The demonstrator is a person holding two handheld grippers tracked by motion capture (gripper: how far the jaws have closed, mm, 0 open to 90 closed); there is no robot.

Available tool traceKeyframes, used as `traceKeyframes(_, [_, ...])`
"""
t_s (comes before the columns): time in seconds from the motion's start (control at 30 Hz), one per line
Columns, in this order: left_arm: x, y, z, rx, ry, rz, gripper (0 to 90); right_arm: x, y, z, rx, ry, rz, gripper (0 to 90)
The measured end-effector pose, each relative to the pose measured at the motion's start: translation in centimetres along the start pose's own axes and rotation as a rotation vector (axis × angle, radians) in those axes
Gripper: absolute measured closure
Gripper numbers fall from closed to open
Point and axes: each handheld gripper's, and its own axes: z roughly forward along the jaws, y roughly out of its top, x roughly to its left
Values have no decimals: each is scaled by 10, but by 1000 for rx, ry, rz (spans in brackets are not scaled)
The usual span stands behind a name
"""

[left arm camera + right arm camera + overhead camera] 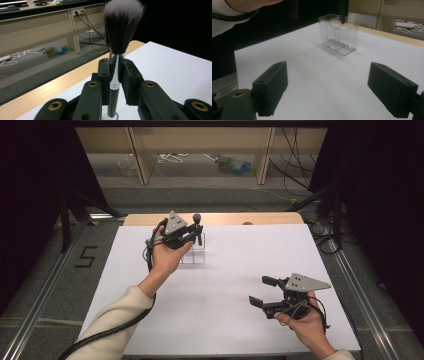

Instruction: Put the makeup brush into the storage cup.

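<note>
Lowering the makeup brush (pixel 117 50) straight down looks like the sensible way to seat it in the clear organizer (pixel 339 33) at the far left of the table (pixel 225 320). The left gripper (pixel 115 72) is clamped on its handle, bristles up. The right gripper (pixel 335 87), near right, hangs wide apart, holding nothing.

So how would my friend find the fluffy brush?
Look at the far side of the white table, where a clear plastic holder stands. The brush stands upright there, pinched by the left tongs: shiny silver-and-black handle, dark bristles with white tips.
</note>
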Motion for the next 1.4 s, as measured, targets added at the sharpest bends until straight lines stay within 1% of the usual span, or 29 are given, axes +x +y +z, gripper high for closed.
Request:
traceKeyframes(0.47, [3,-2,3,2,3,0,777,0,0,1,-3,1,-3,172])
traceKeyframes(0.67, [3,-3,5,6,6,-1,777,-1,0,0,4,2,-1,172])
traceKeyframes(0.7, [3,-3,5,6,5,-3,777,0,0,0,7,4,8,172])
traceKeyframes(0.8, [3,-4,6,8,7,-4,777,0,0,0,3,2,-1,172])
traceKeyframes(0.87, [4,-5,7,11,8,-7,777,0,0,0,6,6,9,172])
traceKeyframes(0.9, [4,-5,7,12,9,-8,777,-1,0,0,3,3,-2,172])
traceKeyframes(0.97, [5,-6,8,12,7,-8,777,-1,0,0,3,3,-1,172])
traceKeyframes(1.0, [4,-6,8,10,7,-10,777,0,0,1,-3,10,9,172])
traceKeyframes(1.03, [4,-6,9,13,8,-10,777,0,-1,1,-12,14,9,172])
traceKeyframes(1.07, [4,-6,9,13,9,-9,777,-1,-1,2,-19,9,-2,172])
traceKeyframes(1.17, [4,-7,9,14,9,-9,777,0,-1,1,-12,12,7,172])
traceKeyframes(1.3, [5,-8,11,13,10,-9,777,-1,-1,2,-19,10,-1,172])
traceKeyframes(1.33, [5,-8,11,15,11,-8,777,0,-1,1,-11,14,9,171])
traceKeyframes(1.4, [5,-9,12,19,13,-11,777,0,-1,1,-12,14,10,172])
